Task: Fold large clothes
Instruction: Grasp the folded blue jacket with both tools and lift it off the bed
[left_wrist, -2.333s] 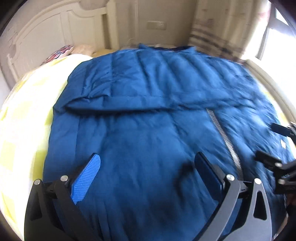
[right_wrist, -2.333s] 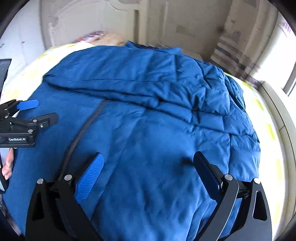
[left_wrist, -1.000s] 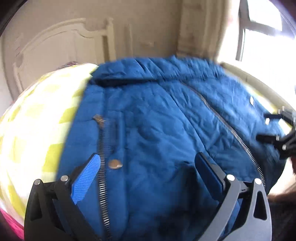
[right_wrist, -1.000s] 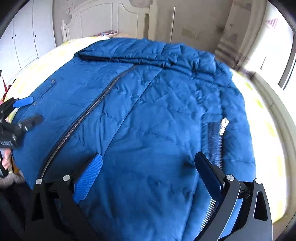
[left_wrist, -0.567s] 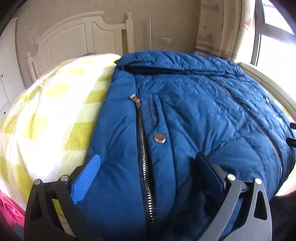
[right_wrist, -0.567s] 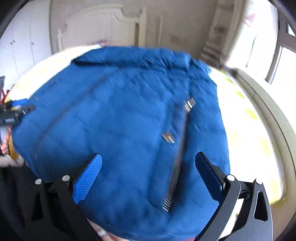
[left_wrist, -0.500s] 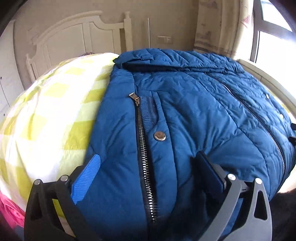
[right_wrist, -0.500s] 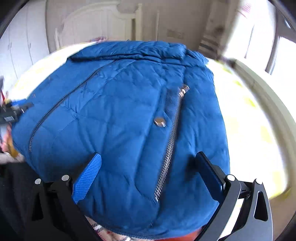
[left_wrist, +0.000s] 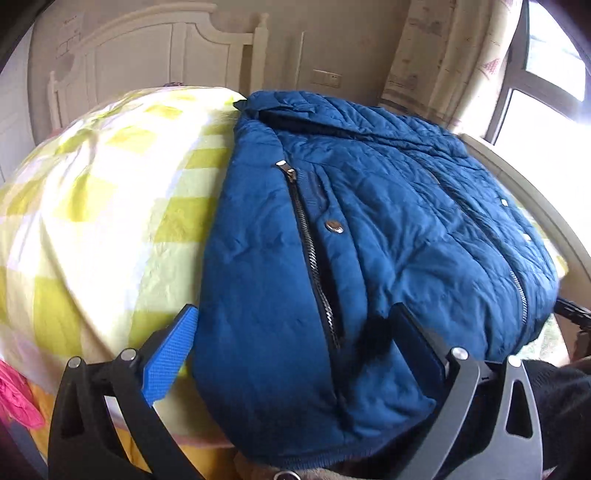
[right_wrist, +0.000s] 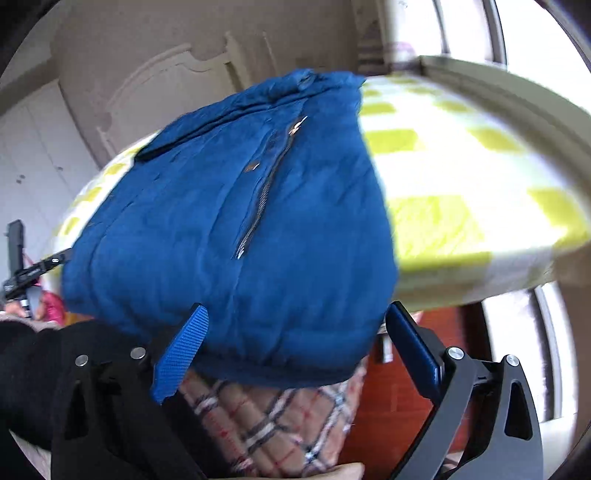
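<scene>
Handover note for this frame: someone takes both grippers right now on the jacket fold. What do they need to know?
Left gripper: open, empty, at the hem near the pocket zipper.
Right gripper: open, empty, at the hem's other corner.
Blue puffer jacket: front up on the yellow checked bedspread, hem overhanging the bed's near edge, collar toward the headboard.
Done: jacket lies fairly flat.
Left: grasp both hem corners, probably fold toward the collar.

Both wrist views: jacket (left_wrist: 369, 229) hem, close.
</scene>
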